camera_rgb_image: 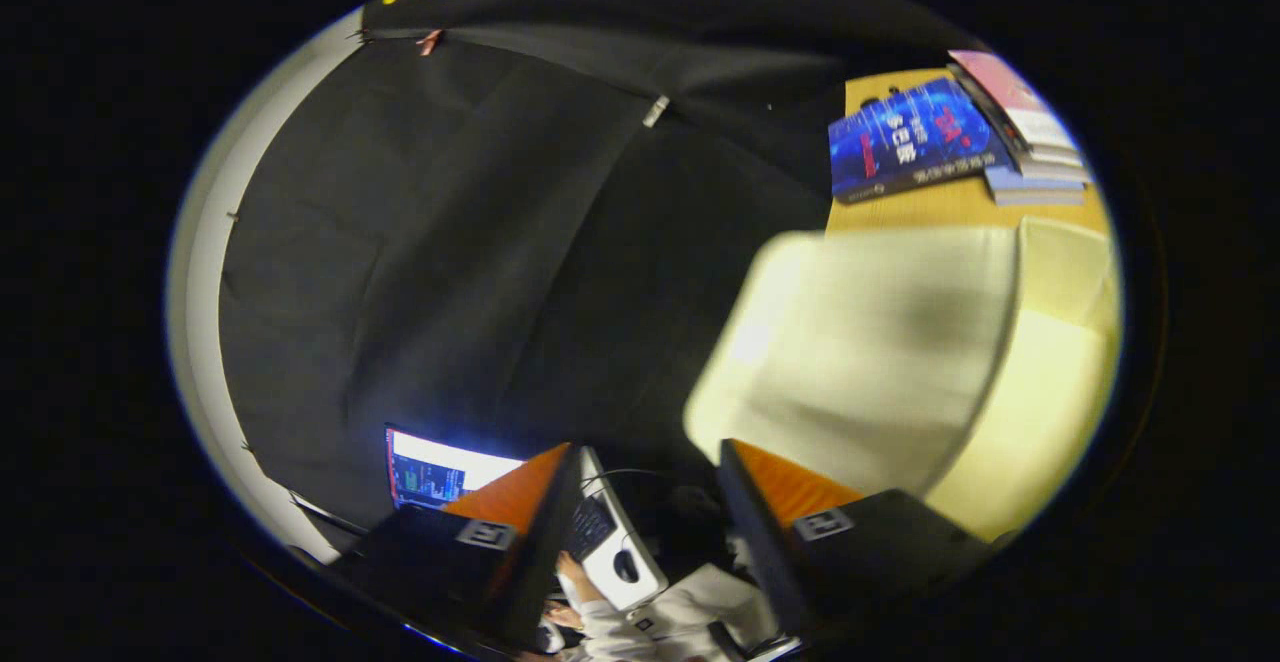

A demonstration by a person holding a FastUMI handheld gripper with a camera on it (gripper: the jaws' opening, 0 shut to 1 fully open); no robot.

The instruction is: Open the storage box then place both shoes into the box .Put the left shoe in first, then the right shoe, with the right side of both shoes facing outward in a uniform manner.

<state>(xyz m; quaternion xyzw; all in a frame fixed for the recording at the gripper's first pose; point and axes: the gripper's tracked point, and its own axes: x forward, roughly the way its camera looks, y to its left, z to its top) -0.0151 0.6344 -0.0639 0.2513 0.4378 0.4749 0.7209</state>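
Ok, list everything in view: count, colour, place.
Box: one, cream, blurred, just beyond the right finger, on the table.
Table: one, yellow wood, under the box and books.
Books: a few, one blue, one pink-white, others pale, on the table beyond the box.
Laptop: one, screen lit, beyond the left finger.
Cloth: black, booth wall, behind it all.
Person: pale sleeve and a hand at the laptop, between the fingers.
Tongs: one pair, open, holding nothing.

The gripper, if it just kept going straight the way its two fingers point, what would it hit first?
Probably the black cloth wall. The gripper is open with nothing between its fingers, and a laptop shows in that gap. The pale box lies off to one side. Depth is hard to judge.
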